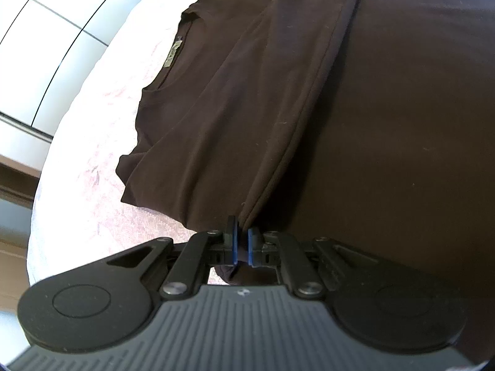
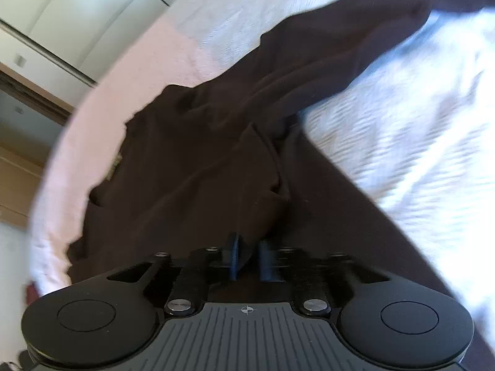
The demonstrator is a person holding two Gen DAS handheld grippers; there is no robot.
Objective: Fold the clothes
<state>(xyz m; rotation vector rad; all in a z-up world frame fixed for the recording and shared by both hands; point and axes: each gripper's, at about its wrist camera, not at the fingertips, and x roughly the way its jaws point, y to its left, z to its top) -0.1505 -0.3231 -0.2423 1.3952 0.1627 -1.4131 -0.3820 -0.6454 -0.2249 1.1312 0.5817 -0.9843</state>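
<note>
- While the left gripper [image 1: 242,244] is clenched on a fold of the dark brown shirt [image 1: 247,99], keep that pinch firm so the edge stays taut.
- With the right gripper [image 2: 249,256], jaws parted and cloth loose between them, lift clear without snagging.
- Beyond both jaws the shirt lies on the pale bedspread [image 2: 402,142]; its 1 sleeve [image 2: 355,40] needs smoothing.

Both wrist cameras sit just behind their tongs, tilted steeply down and very near the dark brown shirt [image 1: 247,108] on the bed [image 2: 402,142]. Both views share shirt and bedcover.
</note>
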